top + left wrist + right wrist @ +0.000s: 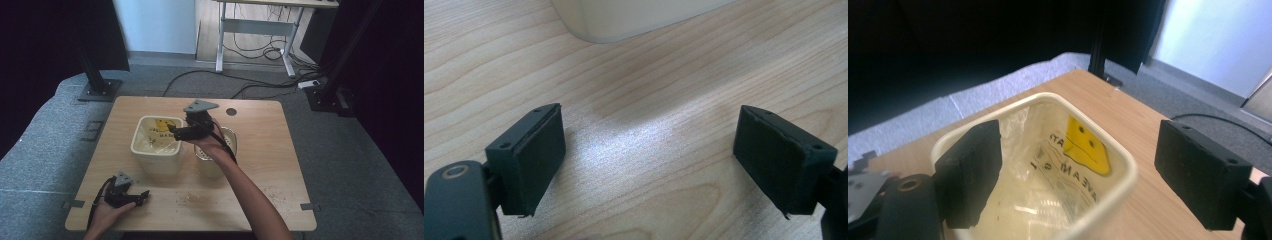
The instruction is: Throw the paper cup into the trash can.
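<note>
At the near left corner of the wooden table [280, 150], the left gripper [142, 195] is seen resting low on the surface, held by the person's left hand [107, 212]. In the left gripper view its jaws are spread wide apart with nothing between them, only bare wood grain lying under the left gripper [649, 150], and the base of a cream container [634, 17] is seen just beyond. A scatter of small crumbs [272, 192] is visible on the near part of the table, toward the right. Farther in, near the middle of the table, a cream square bin [156, 145] is stood upright, lined with a clear plastic bag [157, 132] that carries a yellow patch and dark lettering. Just beside it, to the right, a round pale cup [212, 162] is placed, partly covered by the person's right forearm. The right gripper [172, 130] is held raised above the bin's right rim, pointing toward the bin. In the right gripper view the jaws of the right gripper [1073, 165] are shown spread, holding nothing, with the bin [1108, 200] and its bag [1048, 175] lying open below and between them. A dark round hole [231, 111] is seen near the table's far edge.
</note>
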Available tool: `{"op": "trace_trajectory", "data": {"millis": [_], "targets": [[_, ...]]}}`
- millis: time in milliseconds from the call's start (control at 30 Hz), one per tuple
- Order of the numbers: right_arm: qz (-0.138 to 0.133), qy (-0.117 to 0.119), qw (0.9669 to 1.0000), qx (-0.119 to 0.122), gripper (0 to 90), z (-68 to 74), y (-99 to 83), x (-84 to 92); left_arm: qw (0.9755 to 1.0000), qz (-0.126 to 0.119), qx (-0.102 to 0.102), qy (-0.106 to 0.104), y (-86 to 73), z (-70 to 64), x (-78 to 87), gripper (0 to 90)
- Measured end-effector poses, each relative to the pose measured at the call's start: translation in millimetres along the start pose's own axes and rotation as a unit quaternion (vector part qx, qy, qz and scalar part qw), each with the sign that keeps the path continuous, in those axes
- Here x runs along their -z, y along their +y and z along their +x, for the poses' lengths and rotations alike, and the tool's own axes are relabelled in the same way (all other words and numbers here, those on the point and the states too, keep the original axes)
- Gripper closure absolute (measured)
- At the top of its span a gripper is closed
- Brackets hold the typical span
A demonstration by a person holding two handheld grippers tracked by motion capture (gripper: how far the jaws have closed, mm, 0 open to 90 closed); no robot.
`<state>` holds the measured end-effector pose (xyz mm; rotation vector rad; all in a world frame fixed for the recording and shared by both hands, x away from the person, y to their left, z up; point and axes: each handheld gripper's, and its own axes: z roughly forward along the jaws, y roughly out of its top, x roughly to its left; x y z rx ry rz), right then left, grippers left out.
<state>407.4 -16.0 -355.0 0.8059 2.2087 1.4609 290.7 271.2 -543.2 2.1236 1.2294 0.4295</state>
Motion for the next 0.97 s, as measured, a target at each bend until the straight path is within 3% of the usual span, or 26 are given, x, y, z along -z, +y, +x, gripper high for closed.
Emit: {"op": "trace_trajectory", "data": {"millis": [233,500,733,867,967], "targets": [[-0.045,-0.004,0.9986,-0.027,21.5,-19.3,-49.2,69.0,0.9999,0.003,-0.008,0.009,1.4,-1.1,-2.1,12.8],[-0.064,-0.053,0.9959,-0.036,23.6,-31.1,-134.9,136.3,0.9999,0.003,-0.007,0.012,3.5,-0.9,-4.6,11.5],[-0.037,-0.079,0.9942,-0.062,24.4,-39.2,-196.8,148.8,0.9999,0.0,-0.006,0.013,4.3,0.0,-6.2,11.0],[-0.011,-0.092,0.993,-0.073,24.6,-44.6,-219.2,142.2,0.9999,-0.004,-0.007,0.013,4.6,0.6,-7.7,10.2],[0.001,-0.095,0.9922,-0.08,24.6,-48.2,-225.5,136.7,0.9999,-0.005,-0.009,0.012,5.4,1.2,-9.0,9.2]]}}
